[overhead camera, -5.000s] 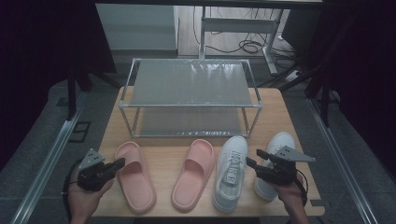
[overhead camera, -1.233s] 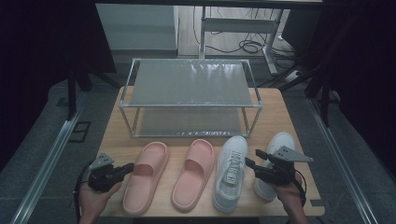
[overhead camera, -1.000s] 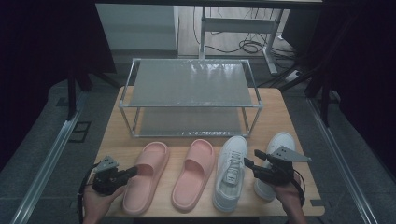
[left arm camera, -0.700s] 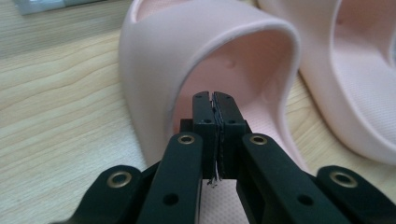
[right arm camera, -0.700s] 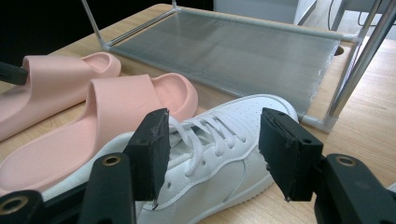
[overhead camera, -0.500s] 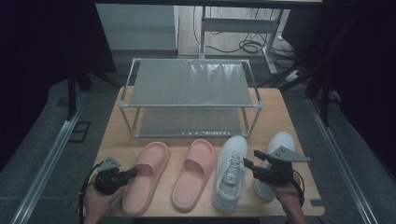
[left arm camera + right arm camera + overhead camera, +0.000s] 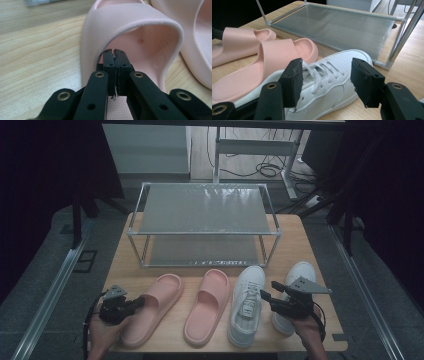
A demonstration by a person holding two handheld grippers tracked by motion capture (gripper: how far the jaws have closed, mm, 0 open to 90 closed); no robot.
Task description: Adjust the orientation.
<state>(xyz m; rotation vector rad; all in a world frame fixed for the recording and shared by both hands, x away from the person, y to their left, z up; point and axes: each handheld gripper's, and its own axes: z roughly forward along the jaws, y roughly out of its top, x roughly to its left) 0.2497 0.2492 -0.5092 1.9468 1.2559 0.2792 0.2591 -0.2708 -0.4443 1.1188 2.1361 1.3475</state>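
Two pink slippers and two white sneakers lie in a row on the wooden table. My left gripper (image 7: 137, 303) is shut, its jaws lying over the footbed of the left slipper (image 7: 152, 307) and pointing in under the strap (image 7: 135, 27); the pads (image 7: 110, 58) meet with nothing between them. The other slipper (image 7: 207, 307) lies just right of it. My right gripper (image 7: 267, 293) is open above the right sneaker (image 7: 300, 275), with its jaws toward the left sneaker (image 7: 247, 305). In the right gripper view the laces (image 7: 322, 72) show between the spread jaws.
A two-level metal rack (image 7: 205, 210) with mesh shelves stands behind the shoes, both shelves bare; its lower shelf (image 7: 342, 25) lies just beyond the sneaker's toe. The table's front edge (image 7: 225, 351) runs close under the shoes. Dark floor and a rail lie to the left.
Since five seconds ago the left slipper has swung its toe toward the other slipper. In the last second my left gripper has slid a little right onto its heel. The right gripper barely moved.
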